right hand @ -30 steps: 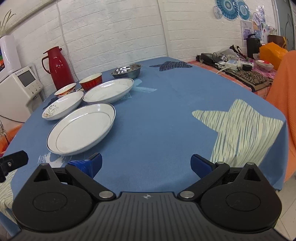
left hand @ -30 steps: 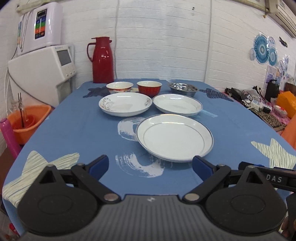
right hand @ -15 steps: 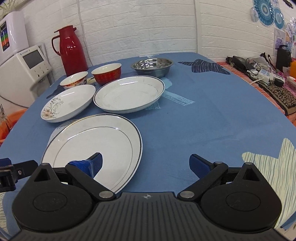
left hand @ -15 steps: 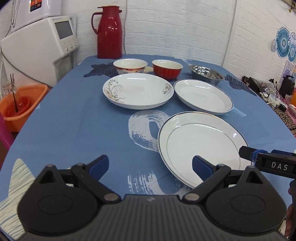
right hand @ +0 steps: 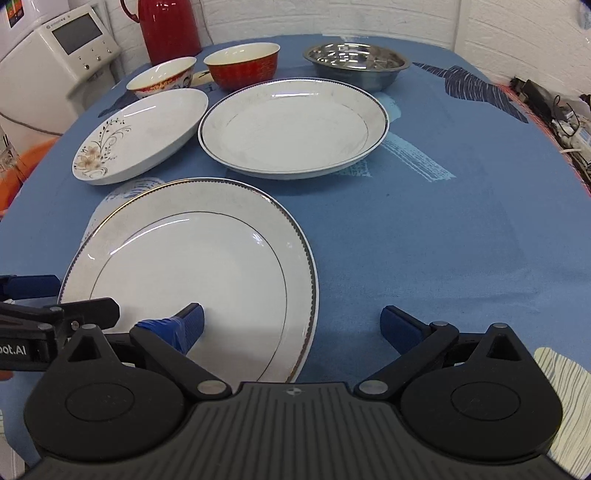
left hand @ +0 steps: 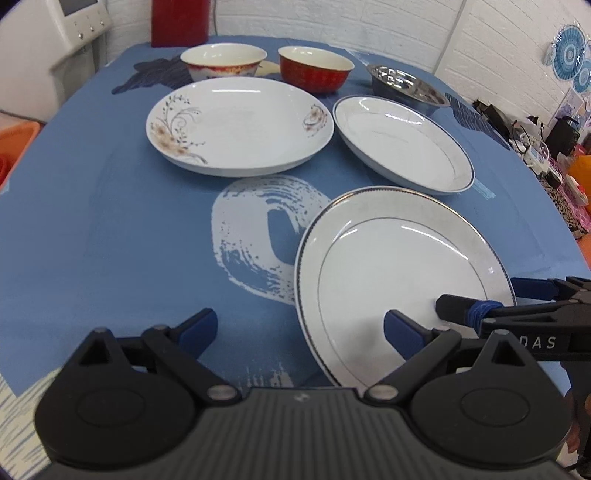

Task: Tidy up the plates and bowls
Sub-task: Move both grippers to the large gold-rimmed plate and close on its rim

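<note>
White rimmed plate (right hand: 192, 273) lies nearest on the blue tabletop (right hand: 424, 229). Right hand-held gripper (right hand: 291, 319) spread wide, one finger over its well; left hand-held gripper (left hand: 301, 325) likewise released, straddling the rim, probably to lift for stacking.

Three plates (left hand: 402, 273), three bowls (left hand: 314, 72), one flask (right hand: 168, 29).

White brick wall (right hand: 332, 14), perhaps painted.

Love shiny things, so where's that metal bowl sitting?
The metal bowl sits at the table's far end, right of the red bowl, just behind the rimmed white plate.
</note>
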### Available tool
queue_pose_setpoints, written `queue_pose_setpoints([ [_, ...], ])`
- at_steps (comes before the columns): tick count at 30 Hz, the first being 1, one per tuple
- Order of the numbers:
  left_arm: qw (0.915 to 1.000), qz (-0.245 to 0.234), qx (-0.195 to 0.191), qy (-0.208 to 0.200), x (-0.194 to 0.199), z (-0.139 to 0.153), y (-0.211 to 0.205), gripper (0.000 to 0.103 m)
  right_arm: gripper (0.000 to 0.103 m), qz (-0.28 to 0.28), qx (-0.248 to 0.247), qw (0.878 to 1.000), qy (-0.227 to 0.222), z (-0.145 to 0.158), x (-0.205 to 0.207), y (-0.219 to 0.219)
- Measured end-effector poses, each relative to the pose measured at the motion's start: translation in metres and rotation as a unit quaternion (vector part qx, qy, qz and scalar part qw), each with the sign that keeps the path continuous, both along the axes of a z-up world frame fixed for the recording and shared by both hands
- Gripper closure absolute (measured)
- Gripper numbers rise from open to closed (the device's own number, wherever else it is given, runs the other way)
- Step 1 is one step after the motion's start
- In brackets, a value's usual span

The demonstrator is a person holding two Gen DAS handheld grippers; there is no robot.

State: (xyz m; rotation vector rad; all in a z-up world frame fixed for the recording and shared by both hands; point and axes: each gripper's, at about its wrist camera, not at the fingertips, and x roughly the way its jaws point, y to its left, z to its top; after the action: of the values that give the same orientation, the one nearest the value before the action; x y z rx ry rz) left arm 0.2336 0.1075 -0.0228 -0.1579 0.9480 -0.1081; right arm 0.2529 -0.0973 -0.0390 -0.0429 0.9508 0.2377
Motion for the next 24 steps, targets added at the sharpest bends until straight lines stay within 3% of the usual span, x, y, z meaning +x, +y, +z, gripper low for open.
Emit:
queue_pose_setpoints([
  [6,0.9992,-0.031,0.025,0.008,0.006,-0.001,-0.005,0.007,0.012,0.021,-0.004,1.0,0.005,0.0,0.009,-0.002],
  [14,0.9964,-0.061,0.059,0.009,0.01,-0.003,-0.018,0.007,0.012,0.038,-0.016,0.998,0.051,0.004,0.025,0.001],
  [24,0.9961,-0.061,0.061,0.014,0.013,-0.003,-0.019,0.006,0.012,0.055,-0.02,0.996,0.068,0.005,0.028,0.011],
])
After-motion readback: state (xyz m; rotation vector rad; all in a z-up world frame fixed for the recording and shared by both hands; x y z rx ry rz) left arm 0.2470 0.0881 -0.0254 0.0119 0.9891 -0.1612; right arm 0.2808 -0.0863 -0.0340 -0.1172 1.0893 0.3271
